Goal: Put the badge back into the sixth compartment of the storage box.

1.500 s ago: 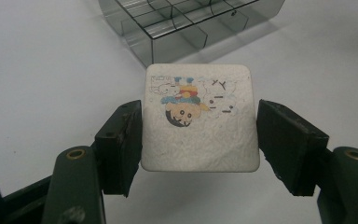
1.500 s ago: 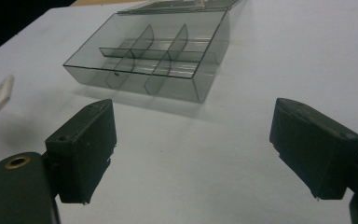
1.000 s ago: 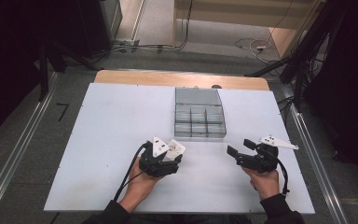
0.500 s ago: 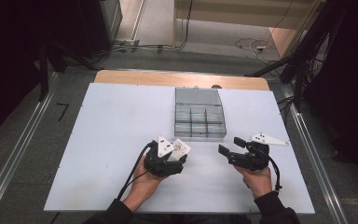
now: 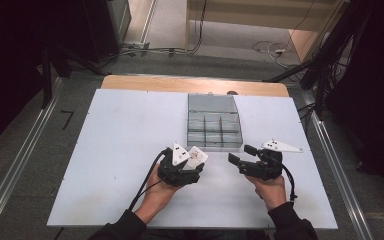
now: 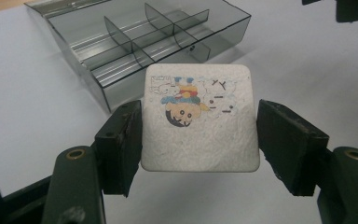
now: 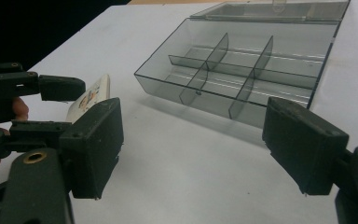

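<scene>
Overhead, my left tongs (image 5: pixel 196 161) sit just short of the box (image 5: pixel 214 122), with a white tile (image 5: pixel 197 156) at their tip; the right tongs (image 5: pixel 242 157) hover beside them, pointing toward them. From the left tongs' own camera I see more: the tile (image 6: pixel 199 116) carries a cartoon print and lies between the spread jaws, touching one, with a gap at the other. The right tongs' camera shows its jaws wide apart, holding nothing, the divided box (image 7: pixel 247 65) ahead and the tile's edge (image 7: pixel 89 102) off to one side.
</scene>
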### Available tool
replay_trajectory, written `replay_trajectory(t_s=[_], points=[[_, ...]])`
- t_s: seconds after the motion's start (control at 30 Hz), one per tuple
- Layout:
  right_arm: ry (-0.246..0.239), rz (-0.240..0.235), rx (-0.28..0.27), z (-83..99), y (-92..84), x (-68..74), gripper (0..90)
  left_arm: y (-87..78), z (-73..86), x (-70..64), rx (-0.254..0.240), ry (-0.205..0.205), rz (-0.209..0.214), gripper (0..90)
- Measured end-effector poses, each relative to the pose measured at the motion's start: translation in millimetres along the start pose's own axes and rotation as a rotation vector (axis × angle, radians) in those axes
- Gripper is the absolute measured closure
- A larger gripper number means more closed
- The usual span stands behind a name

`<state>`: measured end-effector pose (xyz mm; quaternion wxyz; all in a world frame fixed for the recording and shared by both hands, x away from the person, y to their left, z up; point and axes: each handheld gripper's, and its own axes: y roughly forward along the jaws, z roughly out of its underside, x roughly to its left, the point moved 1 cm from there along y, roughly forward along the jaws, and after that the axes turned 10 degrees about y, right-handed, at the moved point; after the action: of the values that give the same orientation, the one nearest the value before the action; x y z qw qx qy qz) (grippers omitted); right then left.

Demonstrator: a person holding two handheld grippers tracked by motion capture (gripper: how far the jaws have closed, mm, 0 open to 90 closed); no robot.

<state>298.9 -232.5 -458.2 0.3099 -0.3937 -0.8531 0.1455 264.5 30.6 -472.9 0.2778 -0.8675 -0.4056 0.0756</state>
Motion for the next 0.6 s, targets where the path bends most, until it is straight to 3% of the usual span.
replay_trajectory(t_s=[0.27, 0.43, 0.6], points=[[0.008, -0.028, 0.013, -1.8, 7.9, 6.0, 19.6, 4.0, -5.4, -5.6, -0.015, 0.007, 0.015, 33.6], [0.021, -0.093, 0.037, -3.9, 13.4, 11.1, 27.0, 6.8, -9.6, -11.0, -0.026, 0.014, 0.025, 33.6], [0.031, -0.121, 0.047, -5.8, 16.4, 12.9, 30.4, 9.1, -13.7, -14.6, -0.033, 0.029, 0.021, 33.6]])
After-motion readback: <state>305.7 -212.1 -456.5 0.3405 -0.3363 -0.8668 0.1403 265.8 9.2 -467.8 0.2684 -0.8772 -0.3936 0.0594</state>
